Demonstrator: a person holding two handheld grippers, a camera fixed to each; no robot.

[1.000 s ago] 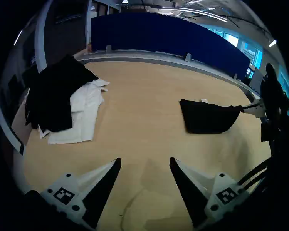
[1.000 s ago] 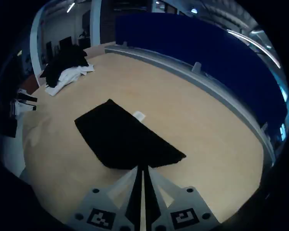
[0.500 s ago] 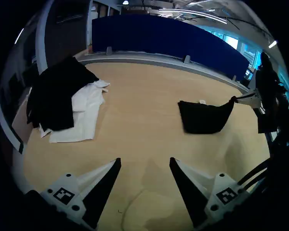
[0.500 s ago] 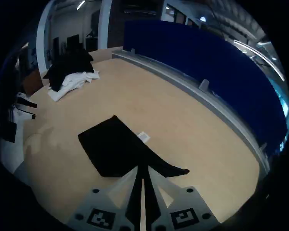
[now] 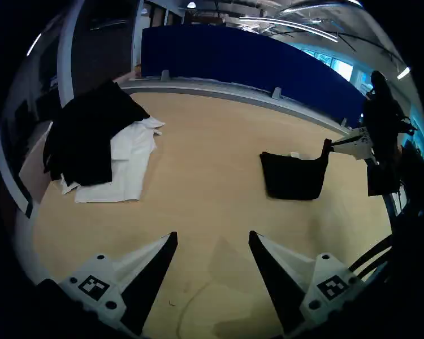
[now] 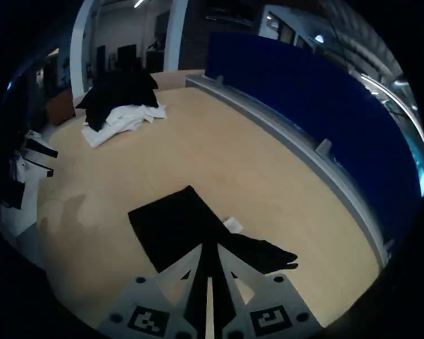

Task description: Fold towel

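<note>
Two grippers are seen over a pale wooden table (image 5: 212, 141). The left gripper (image 5: 212, 233) is held low above the near part of the table, level and pointing across it, with its fingers spread wide and nothing between them. The right gripper (image 6: 210, 248) is clenched, its fingers pressed together on one edge of the black towel (image 6: 172, 226), and it is angled down towards the table. In the left gripper view, the same right gripper (image 5: 347, 144) is seen far off at the right, raised above the table, with a corner of the towel drawn up to its tip. A dark figure of a person (image 5: 381, 118) is seen behind it.

The black towel lies on the right half of the table, well apart from the left gripper. Most of it is spread flat, while the gripped side is lifted and hangs in a slack fold. A small white tag (image 6: 233, 225) is seen at its far edge.

At the far left of the table a pile of cloths is heaped: a black cloth (image 5: 85, 135) lies partly over a white cloth (image 5: 127, 164). The far edge of the table is bordered by a grey rail (image 5: 229, 93), and behind it a dark blue partition (image 5: 240, 56) is set. Ceiling lights and windows are seen beyond.
</note>
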